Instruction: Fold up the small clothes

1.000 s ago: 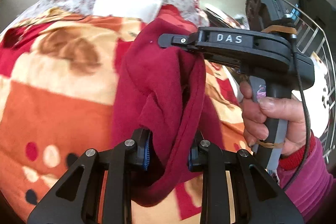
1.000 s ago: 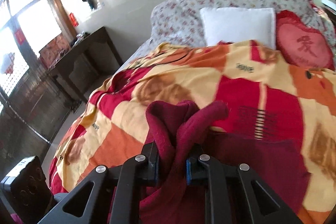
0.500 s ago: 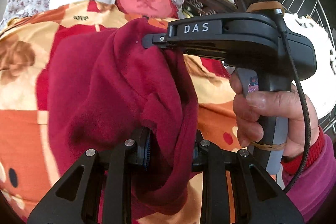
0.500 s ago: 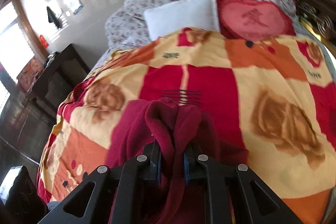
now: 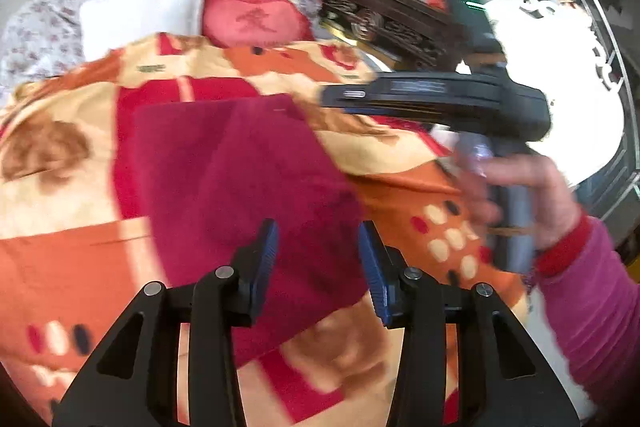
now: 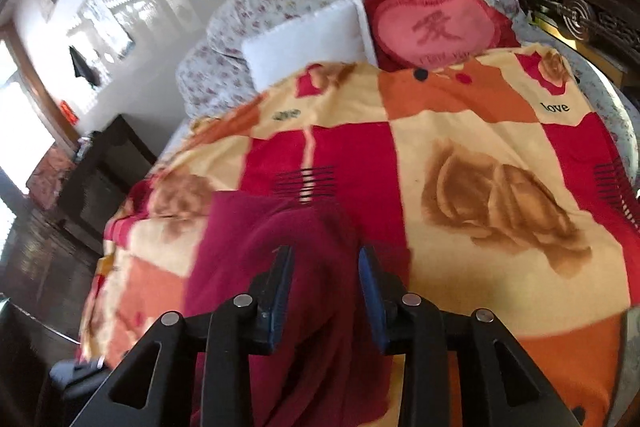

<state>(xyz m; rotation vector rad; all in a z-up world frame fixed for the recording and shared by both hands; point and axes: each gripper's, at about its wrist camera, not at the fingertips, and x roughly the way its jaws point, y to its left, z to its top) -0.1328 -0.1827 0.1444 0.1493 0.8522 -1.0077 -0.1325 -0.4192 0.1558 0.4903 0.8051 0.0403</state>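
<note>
A dark red fleece garment (image 5: 240, 179) lies spread flat on the patterned blanket (image 5: 60, 259). It also shows in the right wrist view (image 6: 280, 247), partly folded over itself. My left gripper (image 5: 318, 251) is open just above the garment's near edge, holding nothing. My right gripper (image 6: 324, 275) is open over the garment's near part, holding nothing. In the left wrist view the right gripper's black body (image 5: 440, 99) hovers to the right of the garment, held by a hand in a magenta sleeve.
A white pillow (image 6: 308, 43) and a red heart cushion (image 6: 436, 27) lie at the head of the bed. A dark carved headboard (image 5: 384, 23) and metal railing (image 5: 592, 19) stand to the right. A dark side table (image 6: 96, 167) stands left of the bed.
Both grippers have opened and let go of the red garment, which now lies flat on the blanket. The right gripper has moved away to the right.
</note>
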